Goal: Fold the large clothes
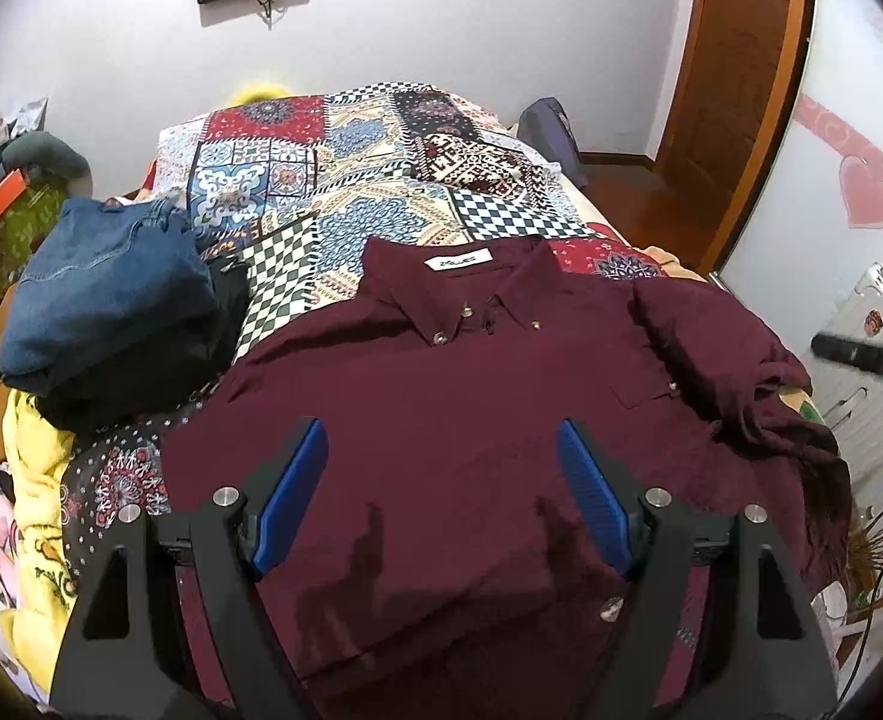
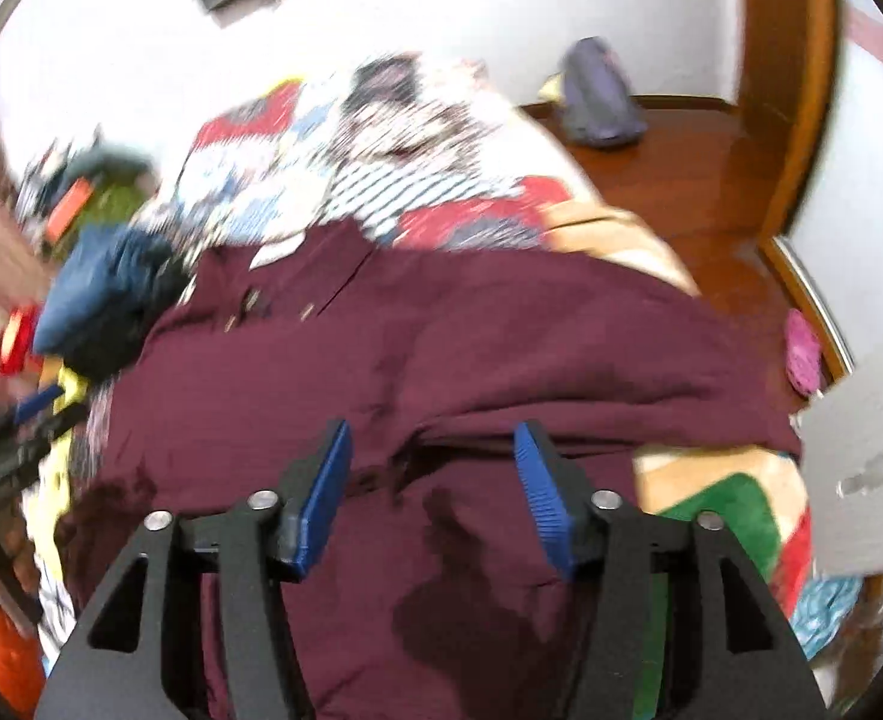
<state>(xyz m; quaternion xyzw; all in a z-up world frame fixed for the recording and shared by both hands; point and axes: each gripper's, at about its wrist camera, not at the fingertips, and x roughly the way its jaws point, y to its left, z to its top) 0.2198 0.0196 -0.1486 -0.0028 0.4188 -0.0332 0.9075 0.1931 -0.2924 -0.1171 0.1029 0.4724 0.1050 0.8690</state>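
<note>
A dark maroon button-down shirt (image 1: 471, 396) lies front up on the patterned bedspread (image 1: 345, 180), collar at the far end, its right sleeve bunched over the right side. My left gripper (image 1: 441, 438) is open and empty, held above the shirt's lower middle. In the blurred right wrist view the same shirt (image 2: 441, 348) spreads across the bed, and my right gripper (image 2: 432, 438) is open and empty above a fold of the sleeve. The right gripper's black tip shows at the right edge of the left wrist view (image 1: 867, 354).
A folded pile of blue denim and black clothes (image 1: 111, 312) sits on the bed's left side, with yellow fabric (image 1: 39, 480) below it. A wooden door (image 1: 735, 60), white cabinet (image 1: 879, 360) and wooden floor (image 2: 711, 180) are on the right. A dark bag (image 2: 600, 96) stands on the floor.
</note>
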